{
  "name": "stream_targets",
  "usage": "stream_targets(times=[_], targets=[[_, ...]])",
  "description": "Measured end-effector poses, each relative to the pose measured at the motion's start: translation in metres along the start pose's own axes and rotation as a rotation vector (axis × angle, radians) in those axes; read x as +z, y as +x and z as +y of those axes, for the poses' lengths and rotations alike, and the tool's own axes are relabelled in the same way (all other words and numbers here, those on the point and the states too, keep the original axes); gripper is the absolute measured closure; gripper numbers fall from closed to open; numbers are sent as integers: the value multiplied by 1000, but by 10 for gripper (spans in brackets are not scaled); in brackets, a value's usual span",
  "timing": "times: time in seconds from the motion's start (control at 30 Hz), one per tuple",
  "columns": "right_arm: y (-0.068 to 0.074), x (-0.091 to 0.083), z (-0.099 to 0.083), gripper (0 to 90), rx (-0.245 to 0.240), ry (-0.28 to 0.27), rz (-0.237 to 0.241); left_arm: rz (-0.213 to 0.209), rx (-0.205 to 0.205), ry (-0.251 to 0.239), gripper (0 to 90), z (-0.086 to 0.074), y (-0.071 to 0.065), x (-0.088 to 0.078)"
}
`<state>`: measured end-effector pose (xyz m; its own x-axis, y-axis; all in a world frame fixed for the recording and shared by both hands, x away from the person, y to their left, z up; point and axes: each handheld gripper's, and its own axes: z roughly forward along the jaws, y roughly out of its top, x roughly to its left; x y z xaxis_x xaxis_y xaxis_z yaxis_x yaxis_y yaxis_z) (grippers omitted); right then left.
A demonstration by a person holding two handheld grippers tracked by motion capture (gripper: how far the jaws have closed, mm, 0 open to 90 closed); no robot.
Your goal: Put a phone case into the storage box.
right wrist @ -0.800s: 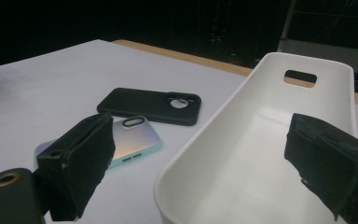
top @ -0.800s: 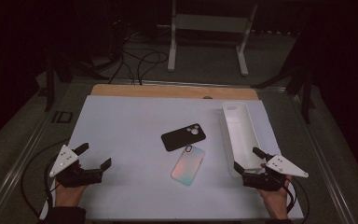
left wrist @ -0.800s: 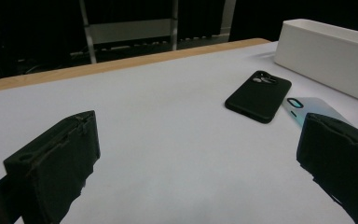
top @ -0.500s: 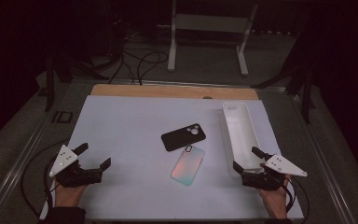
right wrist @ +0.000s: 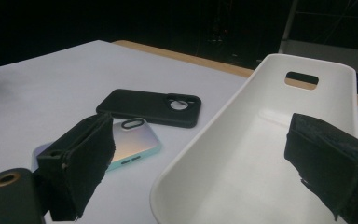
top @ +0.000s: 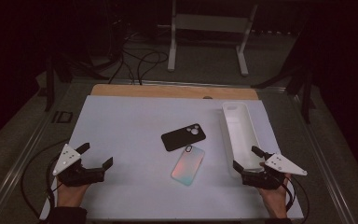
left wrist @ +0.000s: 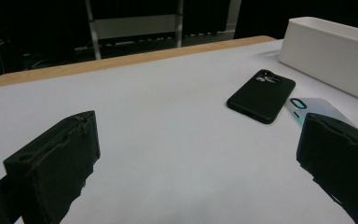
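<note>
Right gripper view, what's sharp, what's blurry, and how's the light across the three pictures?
Right gripper view: the black phone case is fairly sharp, the near tray rim soft, with a faint sheen inside; its tongs' fingers are dark blurs. Left gripper view: soft throughout, table evenly lit. High view: bright table, surroundings almost black, no hard shadows.

Black phone case [top: 183, 137]: matt, rubbery-looking plastic. Second phone case [top: 188, 164]: smooth, iridescent pastel sheen. Tray [top: 237, 122]: glossy white plastic. Bench [top: 121, 121]: matt white sheet, with bare wood along the far edge. Gripper pads [left wrist: 58, 168]: rough black foam.
</note>
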<state>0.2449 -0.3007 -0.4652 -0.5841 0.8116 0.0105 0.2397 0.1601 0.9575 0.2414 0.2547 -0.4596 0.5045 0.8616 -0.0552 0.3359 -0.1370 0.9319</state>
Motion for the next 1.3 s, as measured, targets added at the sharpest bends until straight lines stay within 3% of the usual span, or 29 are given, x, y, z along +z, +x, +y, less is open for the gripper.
stream_targets(times=[0.2, 0.37, 0.4, 0.63, 0.8, 1.3], targets=[[-1, 2, 2, 82, 0, -3, 5, -17, 17, 24, 0, 7, -14, 9], [0, 3, 2, 82, 2, -4, 3, -20, 24, 39, 0, 10, -18, 12], [-1, 4, 4, 82, 1, -8, 5, -27, 24, 61, 0, 15, -23, 18], [1, 7, 6, 82, -16, -2, 10, -38, 17, 61, 0, 25, -29, 24], [-2, 6, 5, 82, 18, -12, 25, -45, 34, 85, 0, 30, -36, 30], [-1, 8, 1, 82, 22, 2, 13, -116, 76, 134, 0, 37, -69, 66]])
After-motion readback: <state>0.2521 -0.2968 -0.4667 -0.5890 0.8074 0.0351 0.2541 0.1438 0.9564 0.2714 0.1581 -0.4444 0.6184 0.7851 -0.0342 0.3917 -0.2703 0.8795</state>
